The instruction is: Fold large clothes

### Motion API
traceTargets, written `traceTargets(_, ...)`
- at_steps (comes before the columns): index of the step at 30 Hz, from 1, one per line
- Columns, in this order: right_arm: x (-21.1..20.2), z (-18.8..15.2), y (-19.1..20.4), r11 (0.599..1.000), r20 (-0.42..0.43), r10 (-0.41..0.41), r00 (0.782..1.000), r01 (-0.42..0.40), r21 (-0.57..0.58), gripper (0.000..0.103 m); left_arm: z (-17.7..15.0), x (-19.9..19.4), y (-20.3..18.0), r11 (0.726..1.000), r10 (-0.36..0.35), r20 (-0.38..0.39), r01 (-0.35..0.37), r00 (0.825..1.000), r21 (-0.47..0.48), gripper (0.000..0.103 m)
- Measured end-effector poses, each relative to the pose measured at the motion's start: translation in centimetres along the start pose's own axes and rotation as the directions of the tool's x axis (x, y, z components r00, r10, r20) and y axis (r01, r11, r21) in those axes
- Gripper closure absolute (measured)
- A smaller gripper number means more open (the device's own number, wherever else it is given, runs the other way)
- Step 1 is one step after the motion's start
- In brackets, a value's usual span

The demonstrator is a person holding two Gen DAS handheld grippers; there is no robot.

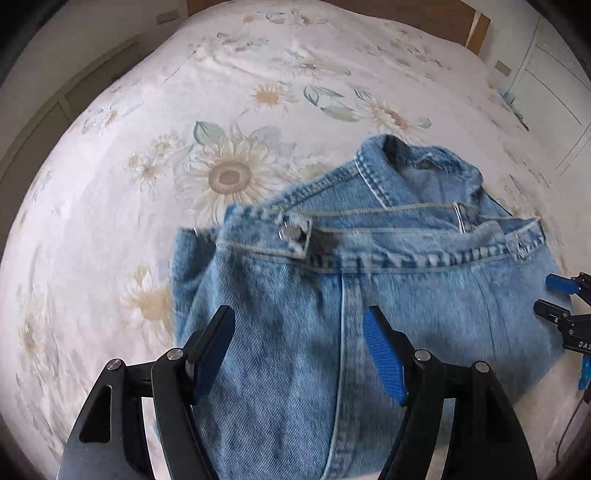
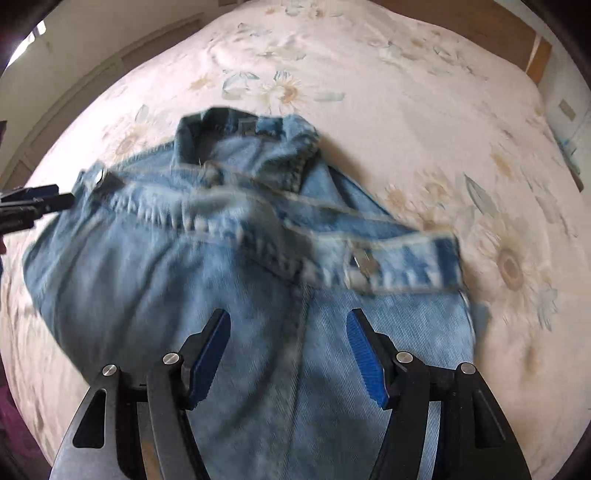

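A light blue denim jacket (image 1: 369, 280) lies folded on the bed, collar at the far end; it also shows in the right wrist view (image 2: 221, 258). My left gripper (image 1: 299, 325) is open just above the near part of the denim, holding nothing. My right gripper (image 2: 288, 325) is open above the same garment, holding nothing. The right gripper also shows at the right edge of the left wrist view (image 1: 561, 295), at the jacket's right side. The left gripper shows at the left edge of the right wrist view (image 2: 37, 203), next to the jacket's left side.
The jacket rests on a bed with a white sunflower-print sheet (image 1: 229, 173), also in the right wrist view (image 2: 424, 110). A wooden headboard (image 2: 480, 29) stands at the far end. White cabinets (image 1: 554, 92) stand at the right, a wall at the left.
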State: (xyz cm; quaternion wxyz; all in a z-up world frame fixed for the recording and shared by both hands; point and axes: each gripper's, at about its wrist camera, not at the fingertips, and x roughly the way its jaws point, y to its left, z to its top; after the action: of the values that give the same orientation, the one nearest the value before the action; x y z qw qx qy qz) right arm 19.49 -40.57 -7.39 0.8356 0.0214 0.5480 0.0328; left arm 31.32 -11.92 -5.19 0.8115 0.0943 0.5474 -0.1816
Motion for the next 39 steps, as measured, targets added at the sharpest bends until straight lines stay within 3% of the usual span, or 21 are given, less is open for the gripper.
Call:
traceTargets(3,0.0,-3.2,-1.4,1.0,-0.064,-0.02,0.998,0.02,0.0,0.037,-2.8,1.3,0.0,0.999,0.037,-0.069,-0.037,0.997,0.006,0.036)
traceTargets(6,0.1,-5.8,-4.2,0.996,-0.11,-0.078,0.991,0.082,0.029,0.037,-4.4,1.9,2.7,0.993,0.086,-0.104,-0.094,0.991,-0.074,0.036)
traceTargets(9,-1.2,-6.8,-6.5,0.987,-0.112,-0.127,0.985,0.138,0.088,0.038,-4.0,0.1,3.0,0.992,0.089,-0.055,-0.094,0.994,-0.086,0.036)
traceTargets(12,-2.4,-6.7,-6.1,0.984,-0.088,-0.155,0.984,0.162,0.074,0.037,-3.3,-1.8,1.6,0.995,0.072,-0.003,-0.072,0.997,-0.071,0.036)
traceTargets(15,-3.9,-6.4,-4.8,0.989,-0.033,-0.125,0.992,0.127,0.071,0.037,-2.7,-2.6,-0.5,0.997,0.035,0.035,-0.032,0.999,-0.064,0.036)
traceTargets(17,-3.8,-6.2,-3.7,0.992,-0.016,-0.107,0.994,0.107,0.066,0.036,-2.7,-1.6,-1.7,0.998,0.025,0.02,-0.024,0.999,-0.05,0.035)
traceTargets(22,-1.8,-7.8,-3.5,0.994,-0.062,-0.048,0.997,0.054,0.095,0.036,-5.9,1.3,0.2,0.991,0.103,-0.077,-0.109,0.992,-0.072,0.035)
traceTargets(28,-2.6,-10.9,-8.0,0.965,-0.118,-0.107,0.987,0.131,0.229,0.036,-6.7,-1.3,1.1,0.99,0.126,-0.026,-0.127,0.992,-0.061,0.035)
traceTargets(34,-5.3,-9.8,-7.7,0.96,-0.022,-0.13,0.991,0.131,0.246,0.036,-6.5,-3.2,-0.6,0.993,0.091,0.04,-0.087,0.995,-0.079,0.035)
traceTargets(39,-5.1,-5.9,-4.6,0.98,0.052,-0.091,0.994,0.081,0.18,0.036,-4.4,-3.0,-3.5,0.998,0.056,0.068,-0.053,0.996,-0.043,0.035)
